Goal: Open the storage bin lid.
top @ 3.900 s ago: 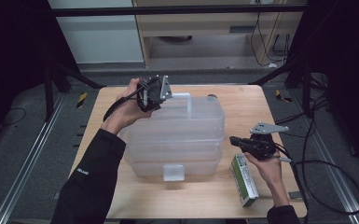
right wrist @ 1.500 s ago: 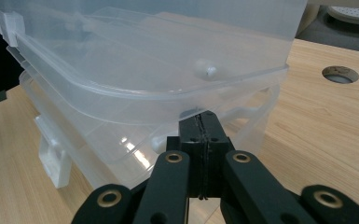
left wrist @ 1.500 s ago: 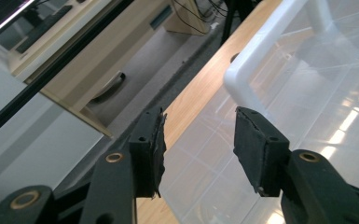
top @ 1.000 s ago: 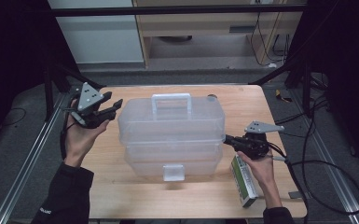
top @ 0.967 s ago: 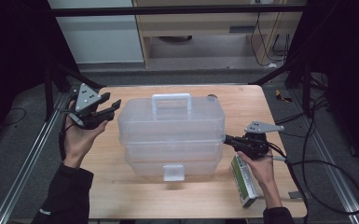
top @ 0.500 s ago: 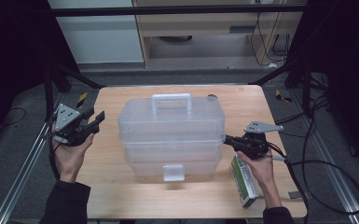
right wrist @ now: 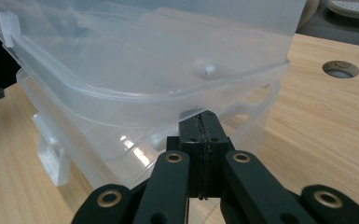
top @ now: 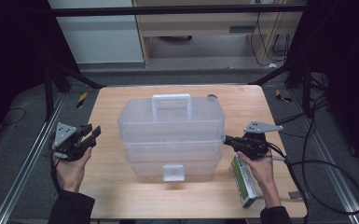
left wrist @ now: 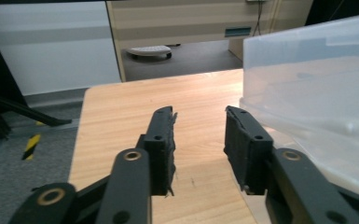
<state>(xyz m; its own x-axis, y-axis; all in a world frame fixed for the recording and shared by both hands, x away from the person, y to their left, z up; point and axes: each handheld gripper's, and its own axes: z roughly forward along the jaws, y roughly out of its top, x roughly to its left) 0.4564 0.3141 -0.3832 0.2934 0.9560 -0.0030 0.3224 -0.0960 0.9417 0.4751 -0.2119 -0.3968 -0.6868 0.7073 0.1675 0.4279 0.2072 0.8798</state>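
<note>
A clear plastic tiered box (top: 172,130) with a white handle (top: 170,103) and a front latch (top: 173,171) stands in the middle of the wooden table (top: 107,107). My left gripper (top: 92,132) hangs at the table's left edge, apart from the box. In the left gripper view its jaws (left wrist: 198,121) stand open with nothing between them; they have just been closing, and the box wall (left wrist: 317,93) is to their right. My right gripper (top: 226,139) is shut, and its tips (right wrist: 201,116) sit just under the rim of the box's upper tier (right wrist: 144,60) on the right side.
A green and white carton (top: 243,179) lies on the table under my right hand. A round hole (top: 211,97) is cut in the tabletop behind the box. Cables trail off the right edge. Bare wood lies left of the box and in front of it.
My left gripper left the top of the box, swung out to the left and sank toward the near-left table edge, with its jaws narrower. My right gripper has stayed at the box's side.
</note>
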